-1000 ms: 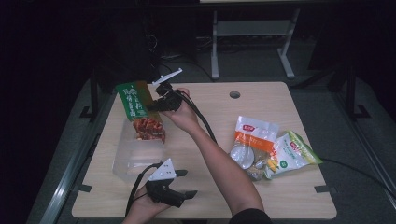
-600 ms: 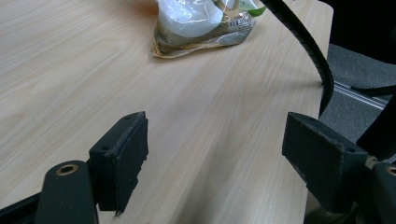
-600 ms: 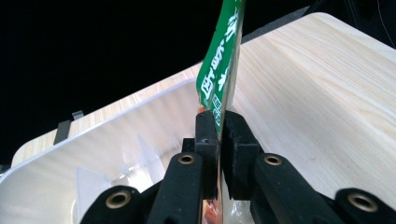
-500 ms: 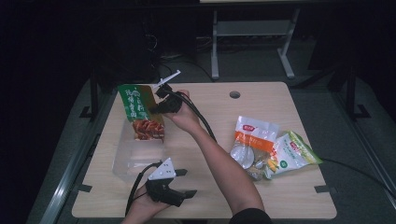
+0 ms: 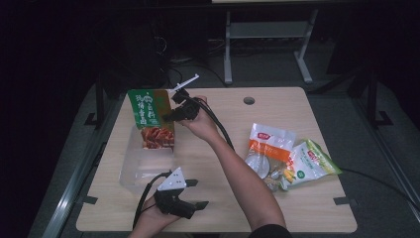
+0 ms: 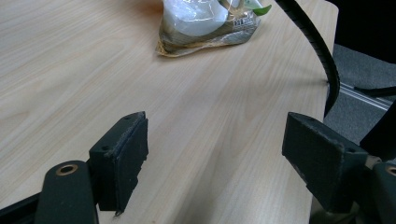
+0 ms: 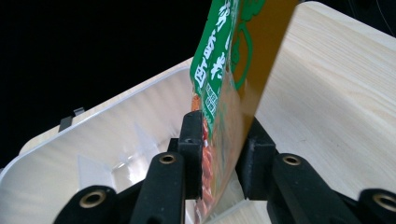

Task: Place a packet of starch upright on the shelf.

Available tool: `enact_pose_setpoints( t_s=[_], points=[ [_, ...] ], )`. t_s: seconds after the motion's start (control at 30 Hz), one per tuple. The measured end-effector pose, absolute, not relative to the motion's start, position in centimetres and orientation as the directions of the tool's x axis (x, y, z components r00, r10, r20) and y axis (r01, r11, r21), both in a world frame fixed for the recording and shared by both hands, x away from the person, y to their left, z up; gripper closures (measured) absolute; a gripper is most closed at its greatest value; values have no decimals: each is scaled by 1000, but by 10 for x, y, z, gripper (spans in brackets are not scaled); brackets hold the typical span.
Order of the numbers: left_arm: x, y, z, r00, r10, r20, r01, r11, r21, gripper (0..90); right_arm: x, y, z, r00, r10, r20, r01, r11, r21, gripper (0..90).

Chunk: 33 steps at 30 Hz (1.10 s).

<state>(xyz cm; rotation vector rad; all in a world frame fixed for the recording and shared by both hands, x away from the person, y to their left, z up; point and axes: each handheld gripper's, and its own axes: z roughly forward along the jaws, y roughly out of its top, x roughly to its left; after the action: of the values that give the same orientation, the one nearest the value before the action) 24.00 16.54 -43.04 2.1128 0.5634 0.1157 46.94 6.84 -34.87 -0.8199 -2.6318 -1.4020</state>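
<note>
**While the packet stands in the box, one hand waits**

While the left gripper (image 5: pixel 190 193) rests low at the near edge of the bench (image 5: pixel 297 208), the right gripper (image 5: pixel 171 106) is up at the far left side. It has the green and orange packet (image 5: pixel 151 119) between its jaws. The packet stands up tall, with its bottom end down inside the clear plastic box (image 5: pixel 136 168). The box sits on the left part of the bench, and it has little clear walls inside it.

From the right gripper view, the packet (image 7: pixel 224 93) goes up between the two black jaws. The jaws have just been opening. The left one looks right up against the packet, and the right one has a small gap, so they sit loose around the packet and do not squeeze it. The clear box (image 7: pixel 93 140) is right behind the packet.

From the left gripper view, the two jaws of the left gripper (image 6: pixel 215 163) stand far apart, with only bare wood of the bench (image 6: pixel 70 70) between them. A bag of snacks (image 6: pixel 205 23) lies farther off on the wood.

Over on the right side of the bench lie two more bags, an orange and white bag (image 5: pixel 267 148) and a green and yellow bag (image 5: pixel 312 166). They touch each other and are well apart from the box
</note>
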Motion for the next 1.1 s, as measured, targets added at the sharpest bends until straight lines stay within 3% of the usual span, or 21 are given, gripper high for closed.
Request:
enact_pose_setpoints(
  t_s=[1.1],
  points=[
    [240, 163, -431, 891, 434, -135, 353, -473, 807, 220, 440, -15, -347, -837, 446, 318, 510, 422, 749, 624]
  ],
)
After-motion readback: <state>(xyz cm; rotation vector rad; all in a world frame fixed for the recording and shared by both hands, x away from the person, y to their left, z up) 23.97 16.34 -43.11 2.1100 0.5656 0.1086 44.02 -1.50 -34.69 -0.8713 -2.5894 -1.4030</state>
